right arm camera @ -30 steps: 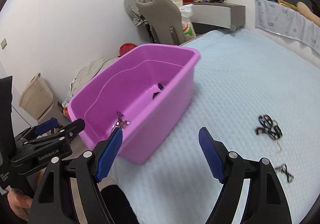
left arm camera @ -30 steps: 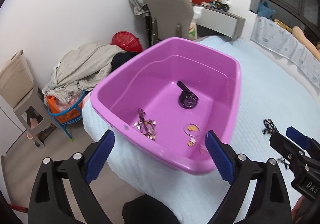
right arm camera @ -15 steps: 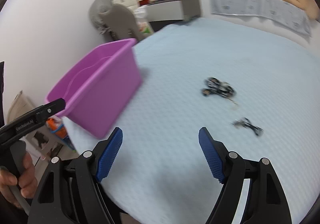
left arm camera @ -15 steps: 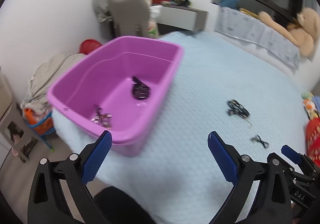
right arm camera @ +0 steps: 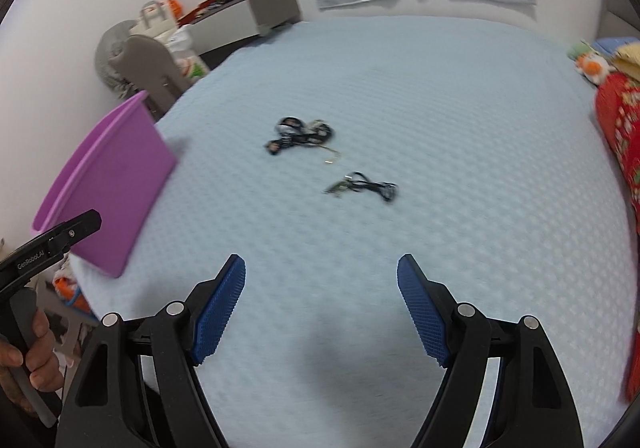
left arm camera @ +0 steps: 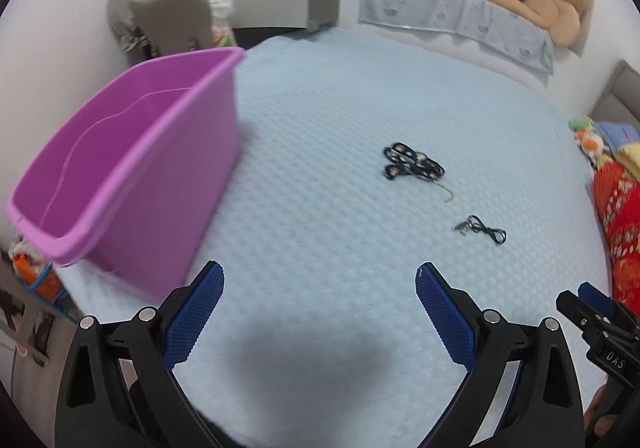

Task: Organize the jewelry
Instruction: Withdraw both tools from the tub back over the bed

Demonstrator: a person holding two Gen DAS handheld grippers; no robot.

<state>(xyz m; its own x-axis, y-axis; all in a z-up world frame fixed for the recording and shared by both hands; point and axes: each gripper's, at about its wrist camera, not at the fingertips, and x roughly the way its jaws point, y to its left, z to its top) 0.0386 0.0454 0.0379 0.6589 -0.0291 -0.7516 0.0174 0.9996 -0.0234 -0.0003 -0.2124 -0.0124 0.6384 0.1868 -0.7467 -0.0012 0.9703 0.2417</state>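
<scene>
Looking at what's left: two pieces are not yet binned, a dark beaded piece and a thin cord just beside it on the bed. Both lie well ahead of the right gripper, jaws wide and empty; left gripper likewise. The bin sits off left, its inside hidden.

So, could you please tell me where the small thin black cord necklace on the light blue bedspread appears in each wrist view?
Left wrist view: the small thin black cord necklace lies right of centre, below the larger black patterned jewelry bundle.
Right wrist view: the necklace lies near centre, below and right of the bundle.
Shared landmark: the purple plastic tub, at the left in both.
</scene>
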